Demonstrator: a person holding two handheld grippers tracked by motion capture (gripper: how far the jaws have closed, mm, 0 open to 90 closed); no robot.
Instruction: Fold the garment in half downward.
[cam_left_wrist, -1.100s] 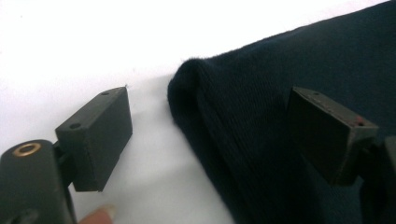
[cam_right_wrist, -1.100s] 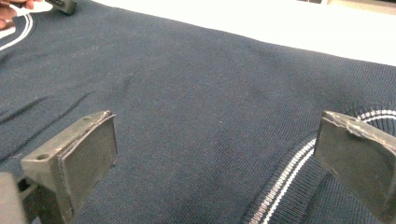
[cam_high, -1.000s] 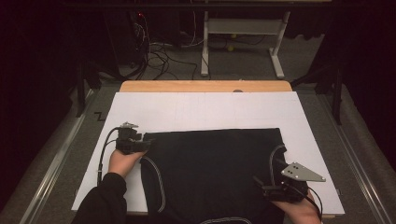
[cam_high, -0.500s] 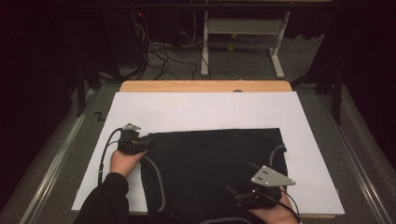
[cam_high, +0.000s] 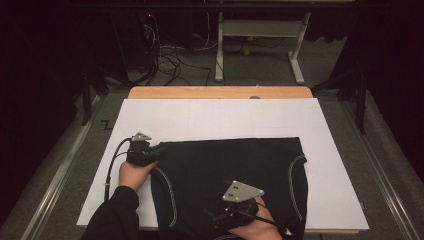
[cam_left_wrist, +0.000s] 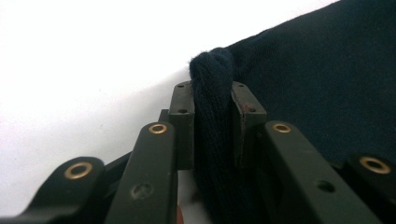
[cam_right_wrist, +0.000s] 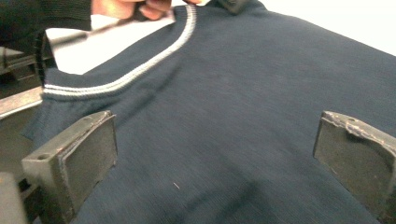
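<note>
- The dark garment (cam_high: 235, 175) is lying limp and soft; it is looking light, best pinched at corners or hems.
- The left claw (cam_high: 159, 148) has just been closing and is clamping a bunched corner.
- The right claw (cam_high: 212, 216) is hovering with jaws apart over the cloth.

garment (cam_high: 235, 165): dark knit cloth, matt | table sheet (cam_high: 220, 117): smooth white | edge (cam_high: 220, 92): wood

I'm working in what looks like a lab or recording studio, dim and dark at the edges. A wooden table (cam_high: 220, 92) carries a white sheet (cam_high: 220, 120) as work surface. Behind it, loose cables (cam_high: 165, 55) tangle on grey carpet beside a metal desk frame (cam_high: 260, 45). Metal rails (cam_high: 60, 170) flank the table on both sides.
</note>
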